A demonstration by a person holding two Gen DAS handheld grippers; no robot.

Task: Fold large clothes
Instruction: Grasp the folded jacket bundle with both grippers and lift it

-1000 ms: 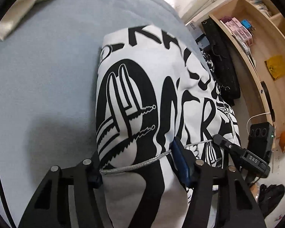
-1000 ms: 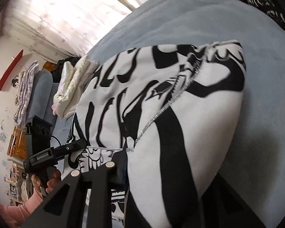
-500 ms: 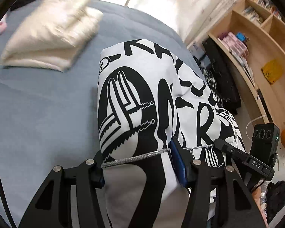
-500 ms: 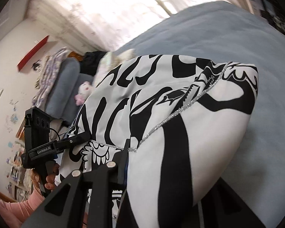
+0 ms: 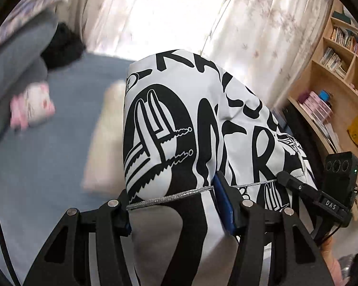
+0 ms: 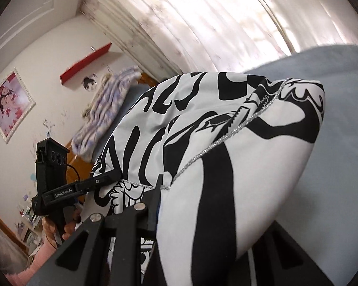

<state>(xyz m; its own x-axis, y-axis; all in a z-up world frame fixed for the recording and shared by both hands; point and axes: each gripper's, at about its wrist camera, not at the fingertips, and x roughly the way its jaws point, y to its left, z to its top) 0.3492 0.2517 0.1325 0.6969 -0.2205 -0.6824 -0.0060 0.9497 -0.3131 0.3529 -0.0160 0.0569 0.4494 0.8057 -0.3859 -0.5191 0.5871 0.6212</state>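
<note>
Above the blue bed [image 5: 59, 157], in the left wrist view, the black-and-white printed garment [image 5: 183, 124] hangs bunched between the fingers of the left claw [image 5: 176, 205]. The fingers stand about half apart with a thick fold of cloth filling the gap, the blue pad pressed into its right side, so I take this as a firm hold on the garment. The cloth looks already gathered into a compact bundle with a silver cord [image 5: 169, 196] running across it just beyond the fingertips. Over the bed's far part lie a cream folded item [image 5: 102, 138] and a pink and white soft toy [image 5: 33, 109], both blurred. The right claw [image 5: 288, 178] shows to the right of the bundle, its tip at the cloth's edge.

In the right wrist view the same garment [image 6: 238, 166] bulges over the bed [image 6: 327, 166], lifted clear of it. The right claw [image 6: 198, 205] has its near finger against the cloth; the far finger is hidden behind it, but the narrow gap suggests it pinches a thinner edge. The left claw [image 6: 114, 175] meets the garment to its left.

Judged from this, the folding seems mostly done; what remains is to set the bundle down, likely near the cream item, and let go
</note>
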